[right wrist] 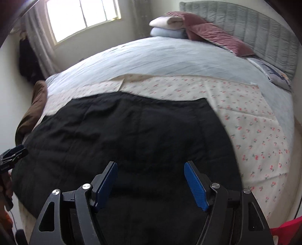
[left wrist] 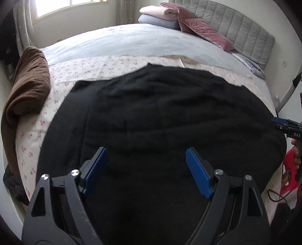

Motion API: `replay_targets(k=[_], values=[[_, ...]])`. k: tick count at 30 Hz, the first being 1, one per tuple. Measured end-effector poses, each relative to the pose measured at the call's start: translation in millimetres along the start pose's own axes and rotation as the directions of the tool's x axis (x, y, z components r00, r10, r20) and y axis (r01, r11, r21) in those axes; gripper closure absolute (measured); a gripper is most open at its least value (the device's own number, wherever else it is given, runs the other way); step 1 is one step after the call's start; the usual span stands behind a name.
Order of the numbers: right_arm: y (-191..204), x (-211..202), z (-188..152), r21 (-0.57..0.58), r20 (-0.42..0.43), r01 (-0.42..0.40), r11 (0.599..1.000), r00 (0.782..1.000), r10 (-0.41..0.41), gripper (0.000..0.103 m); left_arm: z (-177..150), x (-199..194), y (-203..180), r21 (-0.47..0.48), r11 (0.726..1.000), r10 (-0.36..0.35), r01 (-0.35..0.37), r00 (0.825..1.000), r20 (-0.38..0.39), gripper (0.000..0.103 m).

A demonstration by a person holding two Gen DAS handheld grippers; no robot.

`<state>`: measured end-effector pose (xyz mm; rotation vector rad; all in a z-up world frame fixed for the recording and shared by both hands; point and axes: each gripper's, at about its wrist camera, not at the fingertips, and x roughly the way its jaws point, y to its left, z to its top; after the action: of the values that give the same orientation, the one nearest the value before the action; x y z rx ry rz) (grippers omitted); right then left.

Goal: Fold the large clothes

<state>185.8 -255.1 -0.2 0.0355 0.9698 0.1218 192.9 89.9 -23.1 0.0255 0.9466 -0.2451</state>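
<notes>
Left wrist view shows the left claw point(left wrist: 145, 153) spread wide, its blue pads point(left wrist: 196, 171) empty, hovering above a large black garment point(left wrist: 160, 113). That garment lies flat across the near part of the bed point(left wrist: 132, 41), on top of a cream sheet printed with small red cherries point(left wrist: 85, 67). A rolled brown cloth point(left wrist: 28, 81) sits at the sheet's left edge, apart from the black garment. At the far end, folded pink and pale blue bedding point(left wrist: 160, 16) is stacked beside a maroon quilted pillow point(left wrist: 205, 32) against the grey headboard point(left wrist: 241, 28).

From the right wrist view, the right claw point(right wrist: 151, 168) is likewise wide apart and holds nothing, poised over the garment's near right portion, with the cherry sheet just to its right. Each claw appears at the edge of the other's view.
</notes>
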Motion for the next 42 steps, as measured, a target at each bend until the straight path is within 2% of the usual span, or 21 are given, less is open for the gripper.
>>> replay_targets(k=[2,4,5,7,10,12,15,18,20,25,28,33,38,42], values=[[5.6,3.2,-26.8,-0.021,-0.037,0.023,1.000,0.999,-0.024,0.029,-21.1,4.6,6.2,0.008,0.999,0.034,-0.034,0.999,-0.039,0.018],[-15.6,11.7,-51.2,0.024,-0.082,0.041,0.999,0.996,-0.039,0.029,-36.7,-2.3,22.9,-0.009,1.000,0.028,-0.028,1.000,-0.009,0.018],[-33.4,10.3,-61.4,0.065,-0.076,0.036,0.997,0.997,-0.031,0.029,-41.6,-8.9,29.6,-0.014,1.000,0.028,-0.028,1.000,0.001,0.018],[-61.8,-4.6,-78.5,0.135,-0.032,0.018,0.991,0.999,-0.014,0.029,-45.8,-22.1,37.1,-0.019,0.996,0.089,-0.090,0.996,-0.007,0.018],[-74.3,-32.8,-88.9,0.208,-0.020,0.015,0.978,1.000,-0.011,0.029,-49.8,-46.4,32.7,-0.043,0.991,0.123,-0.124,0.992,-0.027,0.018],[-64.1,-55.9,-94.5,0.216,-0.005,0.031,0.976,1.000,-0.030,0.029,-51.7,-63.7,23.9,-0.080,0.993,0.088,-0.090,0.996,-0.034,0.018],[-38.2,-92.0,-104.4,0.191,0.057,-0.001,0.982,0.998,-0.010,0.027,-58.2,-90.4,3.3,-0.126,0.991,0.032,-0.034,0.999,-0.023,0.015],[-8.1,-123.6,-116.1,0.162,0.103,-0.038,0.986,0.994,0.021,0.023,-69.8,-117.3,-25.3,-0.121,0.993,-0.001,0.001,1.000,0.005,0.004],[12.7,-144.0,-122.5,0.120,0.133,-0.045,0.992,0.991,0.029,0.021,-76.5,-134.1,-45.2,-0.094,0.996,-0.003,0.007,0.999,0.035,0.002],[53.8,-171.3,-138.8,0.070,0.179,-0.055,0.996,0.983,0.042,0.017,-97.1,-160.3,-75.6,-0.086,0.995,0.058,-0.052,0.996,0.064,0.001],[67.5,-179.7,-153.9,0.081,0.190,-0.014,0.997,0.982,-0.002,0.013,-112.7,-164.5,-88.1,-0.106,0.987,0.125,-0.119,0.991,0.048,0.001],[89.9,-164.6,-172.3,0.034,0.138,0.098,0.995,0.985,-0.101,0.010,-131.8,-158.4,-99.0,-0.104,0.978,0.180,-0.179,0.984,0.000,0.001],[94.4,-144.6,-183.5,0.033,0.093,0.128,0.991,0.987,-0.130,0.010,-142.4,-152.9,-102.6,-0.120,0.970,0.210,-0.210,0.978,-0.019,0.001],[97.5,-138.6,-186.0,0.035,0.086,0.141,0.989,0.986,-0.144,0.010,-146.4,-149.6,-111.4,-0.093,0.971,0.221,-0.222,0.975,-0.024,0.001]])
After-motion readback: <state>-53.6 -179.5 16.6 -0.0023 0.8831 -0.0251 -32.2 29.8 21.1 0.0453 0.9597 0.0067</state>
